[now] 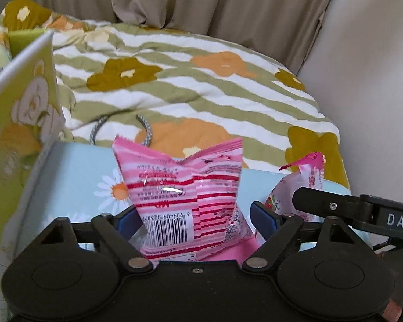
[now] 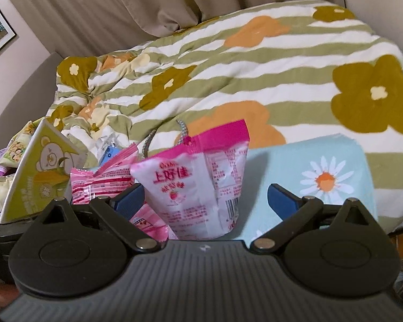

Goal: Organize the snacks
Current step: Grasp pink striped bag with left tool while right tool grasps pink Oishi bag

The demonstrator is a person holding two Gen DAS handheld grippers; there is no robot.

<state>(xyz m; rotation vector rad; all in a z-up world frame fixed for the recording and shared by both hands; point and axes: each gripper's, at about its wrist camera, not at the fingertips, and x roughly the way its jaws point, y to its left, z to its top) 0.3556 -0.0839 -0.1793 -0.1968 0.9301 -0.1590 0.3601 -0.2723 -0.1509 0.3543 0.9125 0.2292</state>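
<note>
Left tool (image 1: 196,220) pinches pink-striped snack bag (image 1: 185,196) w/ barcode, over light-blue daisy box (image 1: 75,177). Right tool (image 2: 205,197) spread; pink-white strawberry snack bag (image 2: 198,185) between pads, touching left pad (image 2: 129,198) only, right of striped one.

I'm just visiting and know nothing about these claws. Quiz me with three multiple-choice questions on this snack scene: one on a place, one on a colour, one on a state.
1. In the left wrist view, where is the green bear box relative to the striped pink packet?
A. to its left
B. to its right
C. underneath it

2. What colour are the right claw pads?
A. red
B. blue
C. yellow

3. How does the right claw stand around the white-and-pink packet?
A. open
B. clamped shut on it
C. nothing between its fingers

Answers:
1 A, the box fills the picture's left edge.
2 B, both pads show blue.
3 A, a clear gap separates one pad from the packet.
</note>
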